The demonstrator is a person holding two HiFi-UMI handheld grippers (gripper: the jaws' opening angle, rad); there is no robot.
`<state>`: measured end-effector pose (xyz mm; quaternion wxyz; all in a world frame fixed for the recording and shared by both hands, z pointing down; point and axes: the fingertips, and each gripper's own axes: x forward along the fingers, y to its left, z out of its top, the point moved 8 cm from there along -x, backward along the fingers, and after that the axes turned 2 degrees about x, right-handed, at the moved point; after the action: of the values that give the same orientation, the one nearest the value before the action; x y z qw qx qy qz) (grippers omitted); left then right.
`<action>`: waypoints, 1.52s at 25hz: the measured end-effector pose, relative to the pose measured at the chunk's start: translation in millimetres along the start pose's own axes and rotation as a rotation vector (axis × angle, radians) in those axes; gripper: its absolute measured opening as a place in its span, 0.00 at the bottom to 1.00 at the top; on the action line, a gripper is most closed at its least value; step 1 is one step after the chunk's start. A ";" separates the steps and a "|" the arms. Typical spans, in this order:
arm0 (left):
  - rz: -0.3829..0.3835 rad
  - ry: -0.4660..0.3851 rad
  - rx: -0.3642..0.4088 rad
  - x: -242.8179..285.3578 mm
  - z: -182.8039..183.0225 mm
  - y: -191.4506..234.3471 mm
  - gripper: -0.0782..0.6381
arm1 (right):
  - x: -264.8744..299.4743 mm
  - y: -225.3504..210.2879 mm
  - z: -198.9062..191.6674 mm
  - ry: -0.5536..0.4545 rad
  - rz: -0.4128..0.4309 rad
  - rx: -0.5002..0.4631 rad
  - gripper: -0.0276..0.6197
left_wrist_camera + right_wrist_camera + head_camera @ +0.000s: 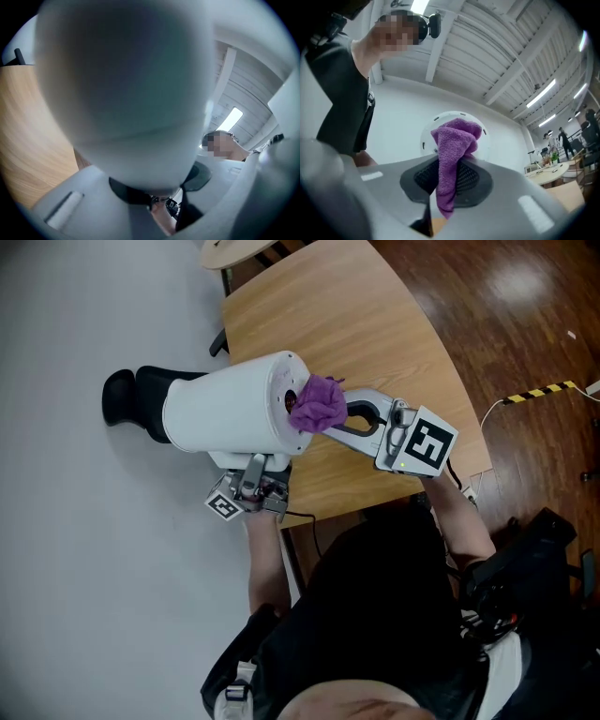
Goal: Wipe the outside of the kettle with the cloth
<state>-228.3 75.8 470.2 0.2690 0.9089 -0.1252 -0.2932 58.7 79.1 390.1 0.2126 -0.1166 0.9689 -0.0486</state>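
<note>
The white kettle [230, 404] lies on its side in the air, black top [141, 399] to the left, round base to the right. My left gripper [251, 474] is under it, shut on a black part of the kettle [140, 192]. In the left gripper view the white body [126, 79] fills the frame. My right gripper [336, 418] is shut on the purple cloth [317, 404], which is bunched against the kettle's base. In the right gripper view the cloth [452, 154] hangs down between the pads [476, 180] in front of the round base [430, 140].
A curved wooden table [375, 334] lies beneath and beyond the kettle. Pale floor is to the left, dark wood floor with yellow-black tape [539, 390] to the right. Another table's edge [225, 251] is at the top. My dark-clothed body fills the bottom.
</note>
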 end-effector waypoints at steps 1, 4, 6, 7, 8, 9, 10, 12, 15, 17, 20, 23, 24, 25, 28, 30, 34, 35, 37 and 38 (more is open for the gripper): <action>-0.008 0.001 -0.004 3.4 0.1 -1.2 0.48 | -2.0 0.7 6.3 -0.002 0.001 -0.004 0.12; -0.028 0.022 -0.005 19.5 -0.6 -4.4 0.48 | -4.5 -18.1 40.5 -0.003 -0.068 -0.160 0.12; 0.000 0.039 -0.008 9.0 -3.2 3.9 0.48 | -0.2 -29.1 54.8 0.015 -0.108 -0.238 0.12; -0.009 0.034 -0.014 14.5 -3.6 1.2 0.48 | 1.7 -31.9 55.6 0.019 -0.115 -0.242 0.12; -0.028 0.023 -0.022 25.9 -2.6 -4.7 0.48 | 2.7 -33.7 51.6 0.023 -0.120 -0.228 0.12; -0.042 0.012 -0.026 36.0 -0.7 -9.9 0.48 | 2.6 -34.4 42.9 0.027 -0.125 -0.200 0.12; -0.042 0.002 -0.024 41.0 1.2 -12.9 0.48 | 1.6 -32.6 31.0 0.024 -0.123 -0.163 0.12; -0.025 -0.014 -0.007 40.6 1.6 -16.7 0.48 | -3.3 -16.8 4.4 -0.011 -0.073 -0.086 0.12; -0.019 -0.011 0.011 37.1 -0.5 -19.5 0.48 | -10.6 17.5 -16.6 -0.048 0.039 -0.039 0.12; -0.021 0.002 0.008 34.6 -0.3 -14.0 0.48 | -10.8 25.1 -13.8 -0.016 0.083 -0.068 0.12; 0.017 0.030 0.008 14.4 -3.4 1.6 0.48 | -4.9 25.3 11.7 -0.056 0.172 -0.310 0.12; -0.002 0.061 0.015 20.9 -2.7 -3.9 0.48 | 1.5 21.0 40.1 -0.141 0.186 -0.421 0.12; -0.009 0.066 0.014 22.2 -2.5 -5.0 0.48 | 2.3 17.4 46.2 -0.143 0.167 -0.417 0.12; -0.015 0.067 0.014 22.7 -2.3 -5.7 0.48 | 2.7 12.0 49.9 -0.133 0.136 -0.395 0.12; -0.010 0.055 0.009 12.0 -2.3 -0.4 0.48 | 6.1 -11.7 61.0 -0.176 0.003 -0.245 0.12; -0.018 0.036 0.004 13.0 -2.5 -1.9 0.48 | 10.8 -25.6 69.1 -0.273 -0.045 -0.216 0.12; 0.003 0.021 0.000 9.0 -5.5 1.5 0.48 | 7.8 -38.6 40.6 -0.225 -0.074 -0.153 0.12; 0.007 0.016 0.001 5.9 -6.4 3.2 0.48 | 6.8 -39.0 31.7 -0.208 -0.074 -0.137 0.12; -0.006 0.002 0.007 10.2 -6.9 -0.3 0.47 | 4.4 -38.3 14.3 -0.182 -0.062 -0.106 0.12; -0.012 -0.004 0.011 14.2 -6.8 -3.0 0.47 | 2.9 -36.9 6.5 -0.175 -0.052 -0.090 0.12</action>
<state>-212.7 75.6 466.6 0.2621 0.9104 -0.1216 -0.2960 66.5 42.4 388.3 0.2896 -0.1548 0.9446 -0.0001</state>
